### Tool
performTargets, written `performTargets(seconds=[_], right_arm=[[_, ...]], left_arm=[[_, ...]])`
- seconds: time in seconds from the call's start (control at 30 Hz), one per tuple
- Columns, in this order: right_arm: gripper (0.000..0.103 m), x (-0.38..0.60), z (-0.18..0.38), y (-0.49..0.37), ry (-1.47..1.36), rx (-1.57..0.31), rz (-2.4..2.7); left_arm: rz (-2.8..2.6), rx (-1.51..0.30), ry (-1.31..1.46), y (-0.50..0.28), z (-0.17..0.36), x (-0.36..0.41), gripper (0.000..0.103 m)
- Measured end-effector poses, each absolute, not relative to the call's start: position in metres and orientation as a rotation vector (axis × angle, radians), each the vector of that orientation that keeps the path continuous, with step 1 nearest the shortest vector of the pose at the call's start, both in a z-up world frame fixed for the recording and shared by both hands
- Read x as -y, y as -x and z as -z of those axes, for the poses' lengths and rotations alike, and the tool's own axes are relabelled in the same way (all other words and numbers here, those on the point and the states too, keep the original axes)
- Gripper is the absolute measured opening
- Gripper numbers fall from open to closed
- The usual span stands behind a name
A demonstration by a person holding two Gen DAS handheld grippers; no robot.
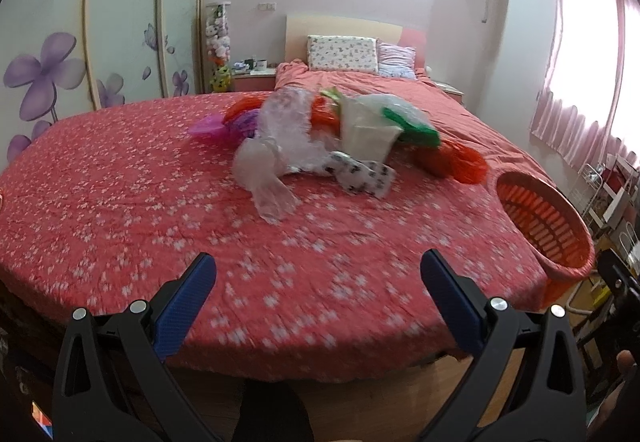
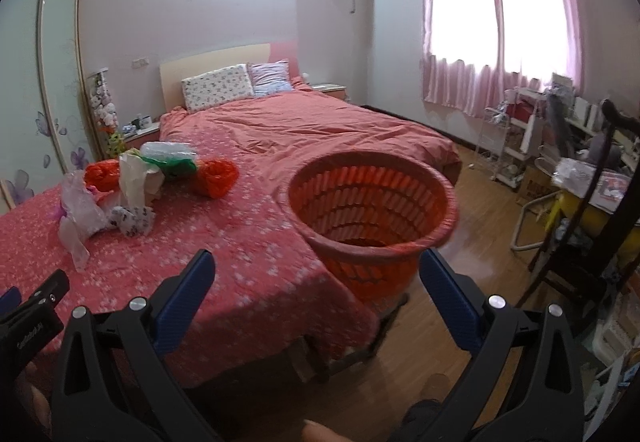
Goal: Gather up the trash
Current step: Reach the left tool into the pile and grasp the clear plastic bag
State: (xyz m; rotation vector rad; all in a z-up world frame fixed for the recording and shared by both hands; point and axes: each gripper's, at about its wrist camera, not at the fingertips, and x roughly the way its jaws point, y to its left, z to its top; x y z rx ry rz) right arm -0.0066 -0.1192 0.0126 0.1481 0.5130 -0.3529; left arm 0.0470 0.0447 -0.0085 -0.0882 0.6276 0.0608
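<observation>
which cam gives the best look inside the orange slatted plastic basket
The right wrist view: the orange slatted plastic basket sits centre frame with its whole rim and slatted inner wall visible. The left wrist view catches it only at the right edge, stretched by the fisheye, showing a partial interior.

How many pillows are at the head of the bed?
2. A floral pillow leans against the headboard; a striped pillow sits beside it, on the window side. Others may be hidden behind them.
</observation>
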Motion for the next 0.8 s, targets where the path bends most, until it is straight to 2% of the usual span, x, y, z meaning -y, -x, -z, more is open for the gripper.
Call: performTargets(seconds=[0.33,0.37,0.43,0.53,0.67,0.77,0.8], right_arm=[[0.099,0.088,-0.014,-0.062,-0.141,-0.519,0.235],[0.099,0.087,-0.014,-0.068,-0.142,-0.521,0.229],[0.099,0.082,-0.014,-0.078,-0.139,-0.522,0.218],[0.099,0.073,-0.013,-0.093,-0.124,-0.526,0.203],[0.099,0.065,-0.009,-0.113,-0.106,-0.536,0.187],[0.099,0.064,-0.007,-0.126,-0.102,-0.54,0.185],[0.099,0.064,-0.007,-0.13,-0.103,-0.54,0.184]], left_arm=[[-0.096,-0.586,0.046,-0.12,0.002,-0.094,0.1],[-0.094,-0.593,0.037,-0.128,0.003,-0.097,0.098],[-0.085,-0.628,0.03,-0.143,0.009,-0.1,0.087],[-0.063,-0.695,0.047,-0.163,0.02,-0.107,0.078],[-0.049,-0.733,0.067,-0.176,0.028,-0.112,0.075],[-0.045,-0.733,0.065,-0.181,0.027,-0.113,0.071],[-0.04,-0.732,0.063,-0.183,0.026,-0.113,0.066]])
